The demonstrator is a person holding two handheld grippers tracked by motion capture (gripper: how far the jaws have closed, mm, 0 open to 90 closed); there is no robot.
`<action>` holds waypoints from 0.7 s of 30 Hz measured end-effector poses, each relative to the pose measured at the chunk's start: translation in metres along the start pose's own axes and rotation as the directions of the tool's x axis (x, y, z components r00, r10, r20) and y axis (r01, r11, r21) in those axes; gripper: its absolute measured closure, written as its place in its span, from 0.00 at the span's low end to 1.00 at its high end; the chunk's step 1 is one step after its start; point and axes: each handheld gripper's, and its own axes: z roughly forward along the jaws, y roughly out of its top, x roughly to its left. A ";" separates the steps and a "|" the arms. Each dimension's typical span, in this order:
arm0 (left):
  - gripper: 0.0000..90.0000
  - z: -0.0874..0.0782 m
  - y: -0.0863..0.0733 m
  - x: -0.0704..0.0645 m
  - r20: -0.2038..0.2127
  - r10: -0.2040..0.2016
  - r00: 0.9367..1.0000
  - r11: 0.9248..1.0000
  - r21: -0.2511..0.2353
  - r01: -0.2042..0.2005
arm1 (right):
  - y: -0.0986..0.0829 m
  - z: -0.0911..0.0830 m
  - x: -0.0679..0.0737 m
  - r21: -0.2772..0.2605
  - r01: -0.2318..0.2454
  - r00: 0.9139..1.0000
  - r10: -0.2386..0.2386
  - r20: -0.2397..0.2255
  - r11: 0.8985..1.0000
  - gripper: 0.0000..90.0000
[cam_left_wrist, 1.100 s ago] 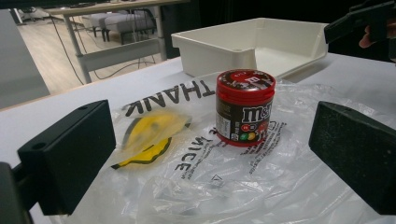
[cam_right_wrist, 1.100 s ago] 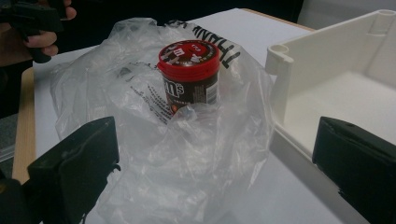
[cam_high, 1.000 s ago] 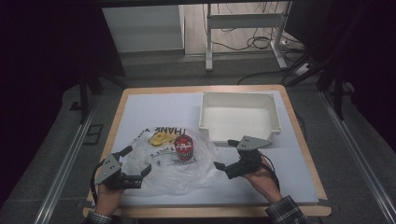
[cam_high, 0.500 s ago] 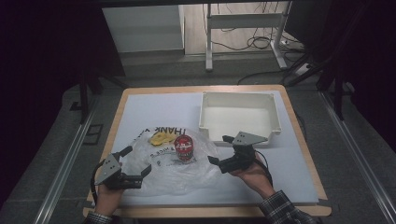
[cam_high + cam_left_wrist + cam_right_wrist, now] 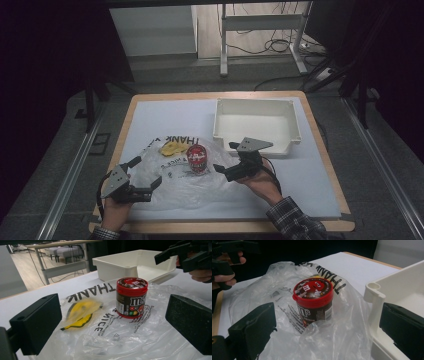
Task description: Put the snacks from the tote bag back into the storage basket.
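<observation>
**A:** Candy jar (image 5: 197, 158) first: where is it against the grippers?

**B:** Just left of centre in the high view, upright on the clear plastic bag (image 5: 175, 182). The right gripper (image 5: 226, 159) is immediately to its right, jaws spread wide with nothing between them. In the right gripper view the jar (image 5: 314, 301) stands in the middle of the frame between the two black jaws but farther off, untouched.

**A:** And the left one?

**B:** The left gripper (image 5: 145, 173) sits at the lower left of the high view, over the bag's near edge, jaws likewise wide apart and holding nothing. Its own view puts the jar (image 5: 131, 297) right of centre, red lid on, brown label facing the camera.

**A:** What lies around that?

**B:** A yellow packet (image 5: 81, 312) inside the bag, left of the jar, near the printed lettering. Beyond it, in the upper right of the high view, a white bin (image 5: 290, 125) rests on the white table top (image 5: 165, 117); the right gripper is just in front of its near wall.
</observation>
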 end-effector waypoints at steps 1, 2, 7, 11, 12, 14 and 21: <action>0.00 0.000 0.000 0.000 0.000 0.000 1.000 1.000 0.000 0.000 | 0.000 0.002 0.000 -0.001 0.005 1.000 -0.005 -0.007 1.000 0.02; 0.00 0.000 0.000 0.000 0.000 0.000 1.000 1.000 0.000 0.000 | 0.000 0.005 0.001 0.004 0.011 1.000 -0.011 -0.012 1.000 0.02; 0.00 0.000 0.000 0.000 -0.001 -0.001 1.000 1.000 -0.001 0.001 | 0.002 0.017 0.005 0.010 0.024 1.000 -0.024 -0.020 1.000 0.03; 0.00 0.000 0.000 0.000 -0.001 -0.001 1.000 1.000 -0.001 0.001 | 0.003 0.026 0.006 0.017 0.007 0.999 -0.007 -0.038 1.000 0.04; 0.00 0.000 0.000 0.000 0.000 0.000 1.000 1.000 -0.001 0.000 | 0.003 0.029 0.006 0.017 0.001 0.999 -0.001 -0.039 1.000 0.04; 0.00 0.000 0.000 0.000 0.000 0.000 1.000 1.000 -0.001 0.000 | 0.003 0.034 0.006 0.017 -0.009 0.999 0.009 -0.048 1.000 0.04; 0.00 0.000 0.000 0.000 0.000 -0.001 1.000 1.000 -0.002 0.001 | 0.004 0.046 0.005 0.028 -0.025 0.999 0.026 -0.046 0.999 0.05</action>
